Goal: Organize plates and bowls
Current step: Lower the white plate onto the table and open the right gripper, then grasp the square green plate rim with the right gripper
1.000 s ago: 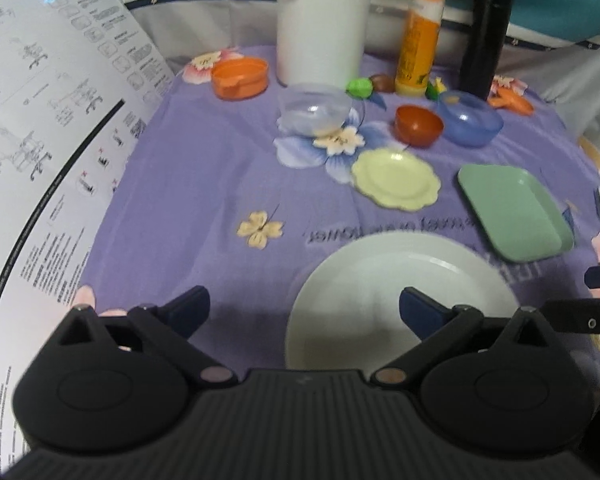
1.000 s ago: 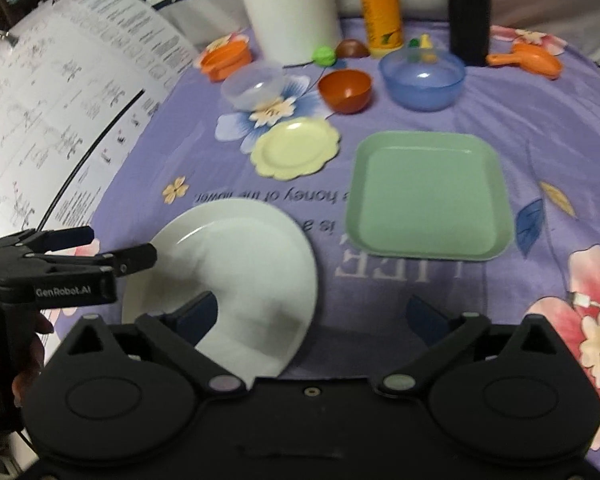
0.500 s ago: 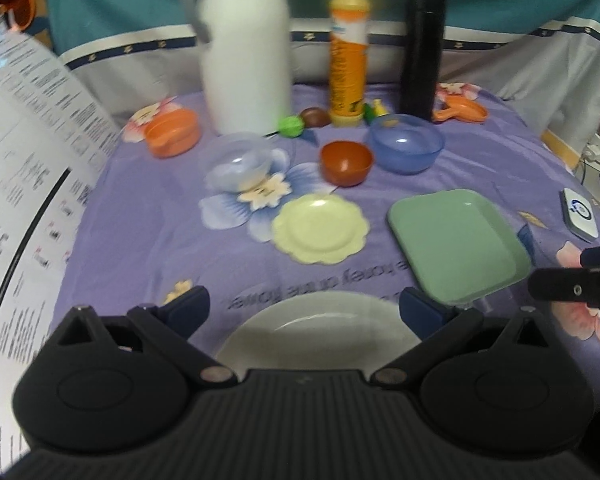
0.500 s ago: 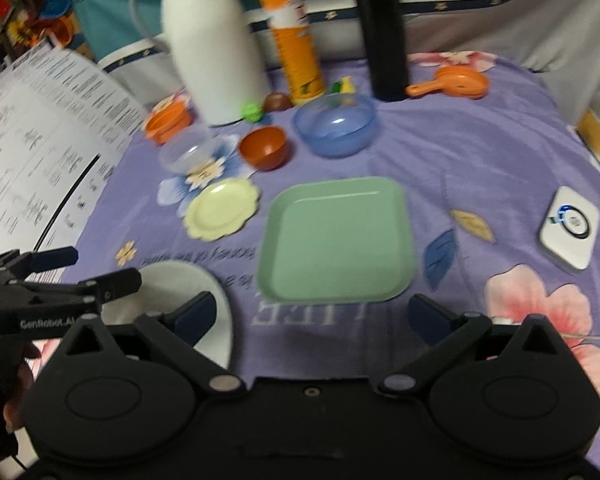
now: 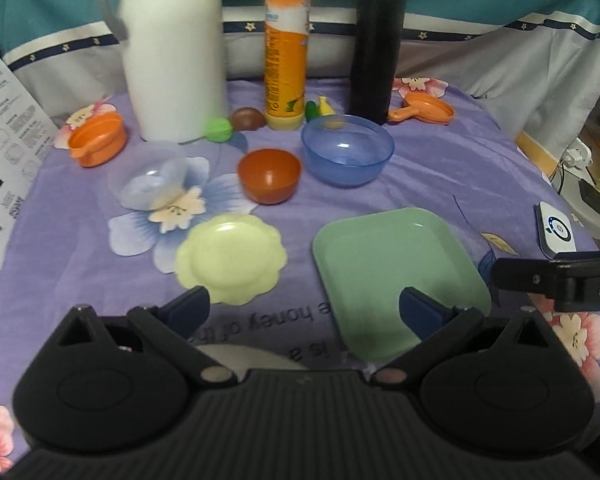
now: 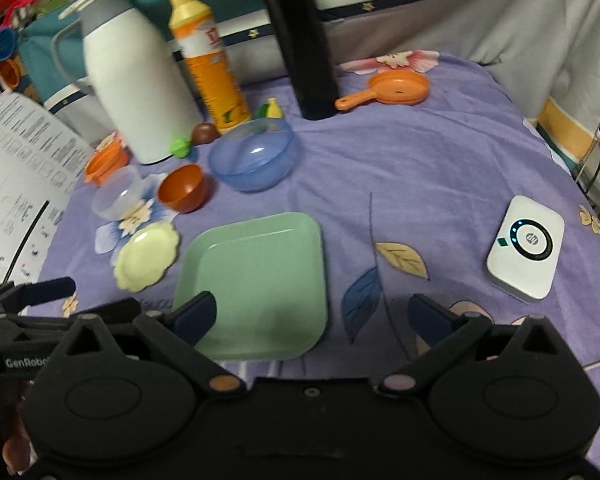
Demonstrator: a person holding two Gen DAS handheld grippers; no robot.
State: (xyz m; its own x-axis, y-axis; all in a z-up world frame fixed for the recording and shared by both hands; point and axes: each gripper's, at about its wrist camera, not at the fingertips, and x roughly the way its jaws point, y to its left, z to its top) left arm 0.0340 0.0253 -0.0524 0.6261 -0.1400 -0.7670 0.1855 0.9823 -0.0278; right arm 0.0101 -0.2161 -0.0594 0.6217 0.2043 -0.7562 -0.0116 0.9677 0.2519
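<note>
On the purple flowered cloth lie a green square plate (image 5: 396, 276) (image 6: 260, 280) and a pale yellow scalloped plate (image 5: 230, 258) (image 6: 147, 256). Behind them stand a brown-red bowl (image 5: 269, 176) (image 6: 182, 188), a blue bowl (image 5: 347, 150) (image 6: 252, 154) and a clear bowl (image 5: 148, 174) (image 6: 114, 196). A white plate (image 5: 240, 354) shows only as a sliver under my left gripper (image 5: 304, 306), which is open and empty. My right gripper (image 6: 312, 314) hangs open above the green plate's near right corner. Each gripper appears at the edge of the other's view.
At the back stand a white jug (image 5: 172, 48), an orange bottle (image 5: 286, 44), a black flask (image 5: 374, 44), an orange cup (image 5: 96, 140) and an orange toy pan (image 6: 392, 90). A white device (image 6: 526, 246) lies right. A printed sheet (image 6: 16, 184) rises at left.
Both grippers have pulled back and tilted up, swinging right. The white plate has slipped almost out of the left view and out of the right view. Both stay open.
</note>
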